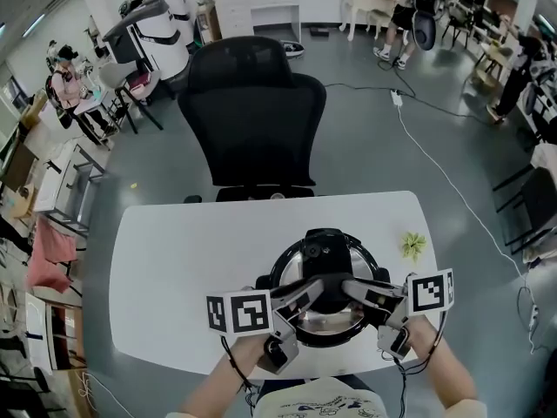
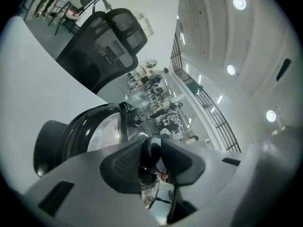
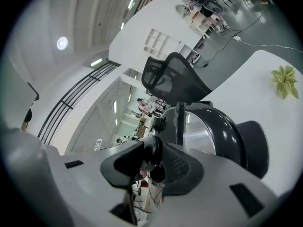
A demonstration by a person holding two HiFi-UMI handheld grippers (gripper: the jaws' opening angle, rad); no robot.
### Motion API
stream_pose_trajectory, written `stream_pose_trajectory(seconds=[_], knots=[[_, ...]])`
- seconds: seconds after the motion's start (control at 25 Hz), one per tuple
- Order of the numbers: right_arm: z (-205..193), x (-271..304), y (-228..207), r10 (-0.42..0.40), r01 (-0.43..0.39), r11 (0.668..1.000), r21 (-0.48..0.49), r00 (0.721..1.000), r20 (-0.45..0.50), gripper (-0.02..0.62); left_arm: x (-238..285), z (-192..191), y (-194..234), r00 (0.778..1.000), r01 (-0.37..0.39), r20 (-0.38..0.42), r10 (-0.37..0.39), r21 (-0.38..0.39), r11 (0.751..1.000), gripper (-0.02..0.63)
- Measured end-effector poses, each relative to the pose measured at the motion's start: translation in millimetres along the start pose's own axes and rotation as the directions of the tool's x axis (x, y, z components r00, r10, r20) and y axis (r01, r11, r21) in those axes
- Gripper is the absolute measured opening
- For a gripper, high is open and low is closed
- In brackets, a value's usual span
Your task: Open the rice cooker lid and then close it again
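A white table [image 1: 174,259] fills the lower half of the head view, with one black office chair [image 1: 252,111] pushed up to its far edge. One rice cooker [image 1: 280,273] stands at the near edge, right in front of the person, and its single lid [image 1: 324,322] is down on the pot.

Two grippers meet over it. The left gripper [image 1: 306,290] and the right gripper [image 1: 352,287] are each clamped on an end of the one black handle [image 1: 326,296] that crosses the lid's top; each gripper view shows its pads pinching that rounded bar.

The lid looks like polished metal – stiff, probably weighty and slick – so the handle is the sensible hold, lifted evenly from both ends. Whether it is hinged or latched I cannot make out.

One small green sprig [image 1: 413,245] lies on the table to the right – well apart from the cooker.
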State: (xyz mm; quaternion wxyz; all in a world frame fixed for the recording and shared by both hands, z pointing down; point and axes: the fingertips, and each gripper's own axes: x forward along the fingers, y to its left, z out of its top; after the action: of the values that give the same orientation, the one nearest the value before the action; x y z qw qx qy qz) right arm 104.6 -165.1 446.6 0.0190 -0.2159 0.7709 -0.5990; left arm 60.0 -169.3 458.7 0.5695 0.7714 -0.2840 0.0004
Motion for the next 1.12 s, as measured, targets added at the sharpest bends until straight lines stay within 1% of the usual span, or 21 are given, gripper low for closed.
stream_pose_trajectory(seconds=[0.12,0.44,0.68,0.92,1.12], knots=[[0,0,2,0.001,-0.001,1.0,-0.003,1.0,0.026,0.133,-1,0,-1,1.0,-0.007,-0.018,0.007,0.012,1.0,0.14],[0,-2,-6,-0.015,0.013,1.0,0.021,0.995,0.097,0.13,5,0,4,0.996,0.006,-0.089,-0.003,0.038,0.999,0.14],[-1,-6,-5,-0.029,0.021,0.998,0.054,0.987,0.159,0.13,9,2,0,0.99,0.025,-0.142,-0.013,0.085,0.996,0.14],[-5,-6,-7,-0.056,0.038,0.996,0.083,0.97,0.237,0.129,10,4,2,0.979,0.051,-0.202,-0.023,0.131,0.99,0.143],[-6,-10,-10,-0.083,0.047,0.991,0.123,0.95,0.302,0.129,18,5,2,0.957,0.078,-0.289,-0.025,0.172,0.982,0.146]])
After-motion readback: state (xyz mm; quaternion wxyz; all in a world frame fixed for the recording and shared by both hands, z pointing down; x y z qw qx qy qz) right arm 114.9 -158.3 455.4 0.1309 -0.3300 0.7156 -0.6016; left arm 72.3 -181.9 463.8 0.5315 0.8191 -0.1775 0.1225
